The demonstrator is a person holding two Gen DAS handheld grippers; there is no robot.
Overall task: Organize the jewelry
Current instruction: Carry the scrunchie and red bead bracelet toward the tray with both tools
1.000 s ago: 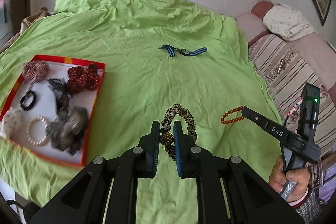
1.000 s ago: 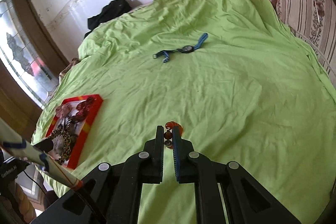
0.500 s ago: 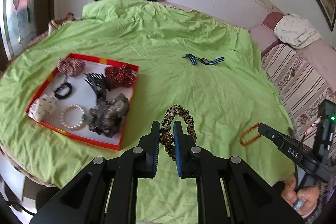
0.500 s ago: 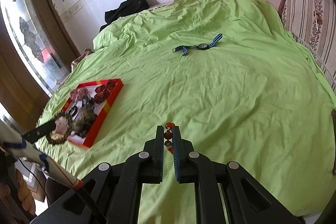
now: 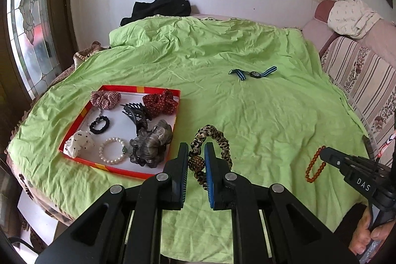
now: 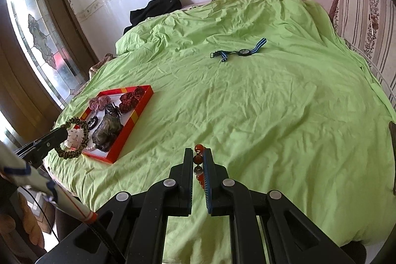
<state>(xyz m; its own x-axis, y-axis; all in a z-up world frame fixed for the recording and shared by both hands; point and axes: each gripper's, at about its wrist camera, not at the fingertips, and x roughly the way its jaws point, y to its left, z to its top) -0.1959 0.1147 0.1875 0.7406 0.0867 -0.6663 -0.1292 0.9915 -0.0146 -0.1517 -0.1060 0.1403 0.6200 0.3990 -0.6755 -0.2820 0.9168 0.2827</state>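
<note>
Bed covered by a wrinkled green sheet (image 5: 247,120). A red tray (image 5: 81,115) of hair accessories lies on it ahead and to the left of both tools. A blue-striped strap watch (image 5: 255,73) lies flat far ahead, well apart from the tray.

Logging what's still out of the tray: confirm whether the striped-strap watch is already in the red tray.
No: the watch lies on the green bedsheet, well beyond the red tray, which holds scrunchies, a hair claw and a pearl bracelet.
</note>
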